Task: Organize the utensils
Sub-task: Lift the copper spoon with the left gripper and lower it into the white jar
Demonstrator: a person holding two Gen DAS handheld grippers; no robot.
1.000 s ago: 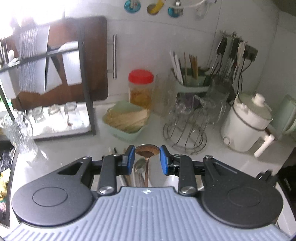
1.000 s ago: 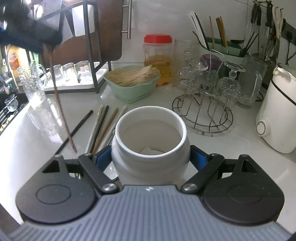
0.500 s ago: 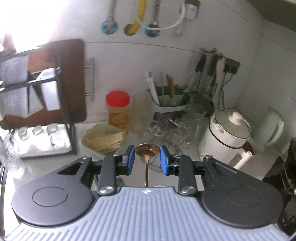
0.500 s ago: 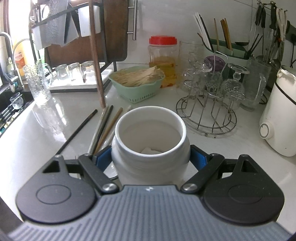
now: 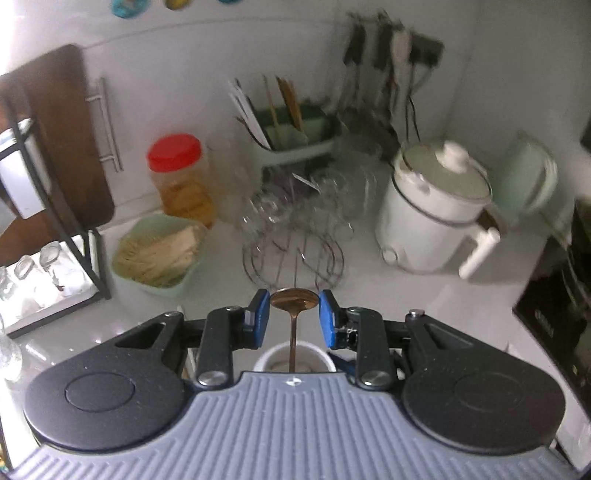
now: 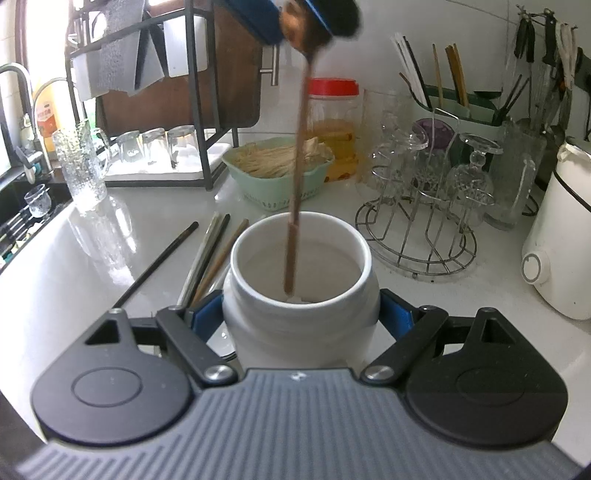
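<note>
My left gripper (image 5: 294, 320) is shut on the bowl of a bronze spoon (image 5: 294, 300), whose long handle hangs down. In the right wrist view that same left gripper (image 6: 306, 22) is at the top edge, and the spoon's handle (image 6: 295, 206) reaches down into the mouth of the white ceramic jar (image 6: 301, 295), its tip near the jar's bottom. My right gripper (image 6: 301, 314) is shut on the jar, blue pads on both flanks. Several chopsticks and utensils (image 6: 207, 254) lie on the white counter just left of the jar. The jar's rim (image 5: 293, 358) shows below my left gripper.
A mint basket of sticks (image 6: 280, 166) sits behind the jar, a red-lidded container (image 6: 332, 125) behind that. A wire glass rack (image 6: 421, 206) stands to the right, then a white cooker (image 6: 565, 236). A dish rack with glasses (image 6: 155, 147) and a sink edge are left.
My left gripper carried the spoon from the left over to above the jar, and the handle now dips inside it. The right gripper and the jar stayed still.
</note>
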